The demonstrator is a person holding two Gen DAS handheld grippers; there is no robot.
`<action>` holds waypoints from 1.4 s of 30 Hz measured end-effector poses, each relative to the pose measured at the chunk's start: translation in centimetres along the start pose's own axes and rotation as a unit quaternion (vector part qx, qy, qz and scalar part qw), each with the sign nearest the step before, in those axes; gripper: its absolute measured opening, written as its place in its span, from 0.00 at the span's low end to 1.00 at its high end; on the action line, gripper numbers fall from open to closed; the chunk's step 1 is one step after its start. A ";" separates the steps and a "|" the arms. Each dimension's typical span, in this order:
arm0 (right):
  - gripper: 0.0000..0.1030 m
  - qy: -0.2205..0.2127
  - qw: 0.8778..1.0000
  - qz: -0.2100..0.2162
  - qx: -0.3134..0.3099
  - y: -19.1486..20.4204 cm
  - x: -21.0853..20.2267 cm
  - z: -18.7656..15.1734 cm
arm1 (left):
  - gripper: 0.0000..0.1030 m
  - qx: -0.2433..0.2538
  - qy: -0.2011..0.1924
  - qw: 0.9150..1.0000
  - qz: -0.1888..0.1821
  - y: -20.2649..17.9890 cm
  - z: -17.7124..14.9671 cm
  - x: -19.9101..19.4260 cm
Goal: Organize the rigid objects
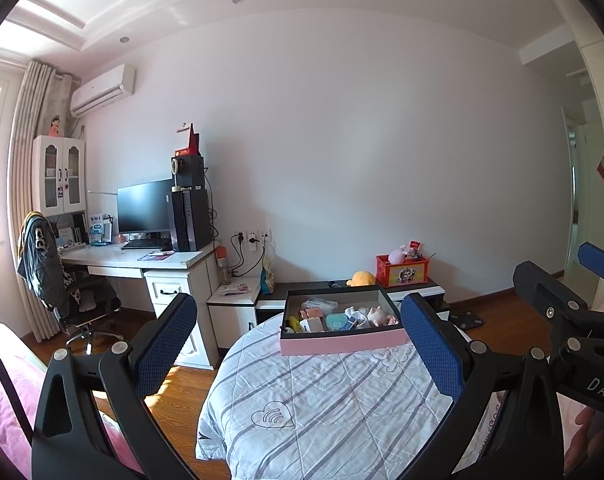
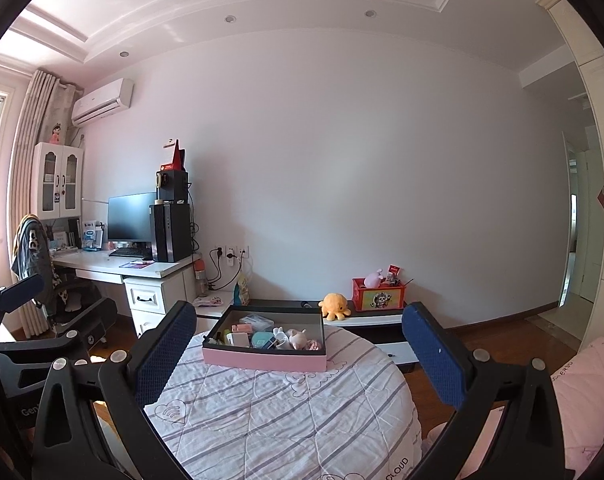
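A pink box (image 1: 342, 344) with a dark rim sits on the far part of a round table covered by a striped quilt (image 1: 322, 400). Several small objects lie inside the box: a teal round case (image 1: 338, 322), a white mug, a pale figurine (image 1: 376, 314), a pink item. The box also shows in the right wrist view (image 2: 264, 360). My left gripper (image 1: 298, 344) is open and empty, held above the quilt short of the box. My right gripper (image 2: 298, 352) is open and empty at a similar distance; it shows at the right edge of the left wrist view (image 1: 562, 312).
A white desk (image 1: 142, 260) with monitor and computer tower stands at the left, an office chair (image 1: 62, 288) beside it. A low cabinet (image 1: 422, 290) behind the table carries a red toy box (image 1: 402, 272) and a yellow plush (image 2: 334, 306). Pink bedding (image 2: 586, 384) lies right.
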State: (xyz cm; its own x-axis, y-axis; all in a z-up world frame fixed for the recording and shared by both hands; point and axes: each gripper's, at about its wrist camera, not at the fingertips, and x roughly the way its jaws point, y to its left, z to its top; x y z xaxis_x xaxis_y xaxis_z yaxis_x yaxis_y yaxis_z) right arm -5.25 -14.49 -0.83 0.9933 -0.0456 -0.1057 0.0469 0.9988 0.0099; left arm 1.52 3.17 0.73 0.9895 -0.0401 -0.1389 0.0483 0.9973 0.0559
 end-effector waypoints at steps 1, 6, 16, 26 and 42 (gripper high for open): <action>1.00 0.000 1.000 0.000 0.000 0.0 0.0 0.0 | 1.00 0.000 0.000 1.000 0.000 0.0 0.0 0.0; 1.00 0.003 1.000 -0.002 -0.002 0.3 -0.1 -0.1 | 1.00 0.000 0.002 1.000 -0.001 -0.2 -0.1 0.1; 1.00 0.005 1.000 -0.004 -0.002 0.2 -0.1 -0.2 | 1.00 0.000 0.002 1.000 -0.001 -0.2 -0.1 0.1; 1.00 0.009 1.000 -0.003 -0.003 0.3 0.0 -0.2 | 1.00 -0.003 -0.003 1.000 0.000 -0.4 -0.9 0.3; 1.00 0.009 1.000 -0.003 -0.003 0.4 -0.1 -0.1 | 1.00 -0.001 -0.005 1.000 0.007 -0.4 -0.9 0.3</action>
State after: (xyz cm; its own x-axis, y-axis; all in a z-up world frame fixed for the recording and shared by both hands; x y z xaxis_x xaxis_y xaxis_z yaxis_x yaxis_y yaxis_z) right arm -5.35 -14.10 -0.95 0.9909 -0.0522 -0.1244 0.0529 0.9986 0.0028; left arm 1.67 2.79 -0.19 0.9914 -0.0261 -0.1285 0.0335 0.9979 0.0559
